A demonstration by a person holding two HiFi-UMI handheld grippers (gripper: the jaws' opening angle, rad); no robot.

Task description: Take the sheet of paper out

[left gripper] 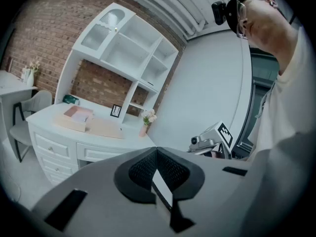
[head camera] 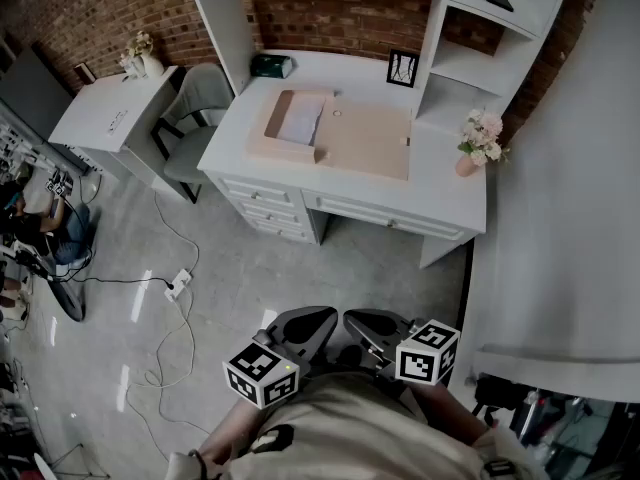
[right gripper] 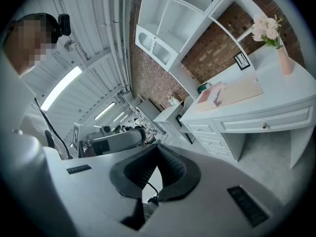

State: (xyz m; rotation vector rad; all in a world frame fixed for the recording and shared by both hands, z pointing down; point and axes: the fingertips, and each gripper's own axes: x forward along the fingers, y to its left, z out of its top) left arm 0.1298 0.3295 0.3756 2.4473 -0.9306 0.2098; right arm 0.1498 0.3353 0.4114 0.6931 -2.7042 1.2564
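An open tan box file [head camera: 340,133] lies on the white desk [head camera: 440,193] far ahead, with the white sheet of paper [head camera: 300,123] in its left tray. My left gripper [head camera: 305,320] and right gripper [head camera: 368,326] hang side by side close to my body, well short of the desk. In the left gripper view, the left gripper [left gripper: 156,149] has its tips touching with nothing held, and the box file [left gripper: 74,118] is small and distant. The right gripper [right gripper: 157,146] is likewise shut and empty, with the box file [right gripper: 217,94] far off.
On the desk stand a pink flower vase [head camera: 478,140], a small picture frame [head camera: 402,68] and a green box [head camera: 270,65]. A grey chair [head camera: 195,113] and a side table [head camera: 115,108] are at the left. Cables [head camera: 170,288] trail over the floor. A white partition [head camera: 570,218] is at the right.
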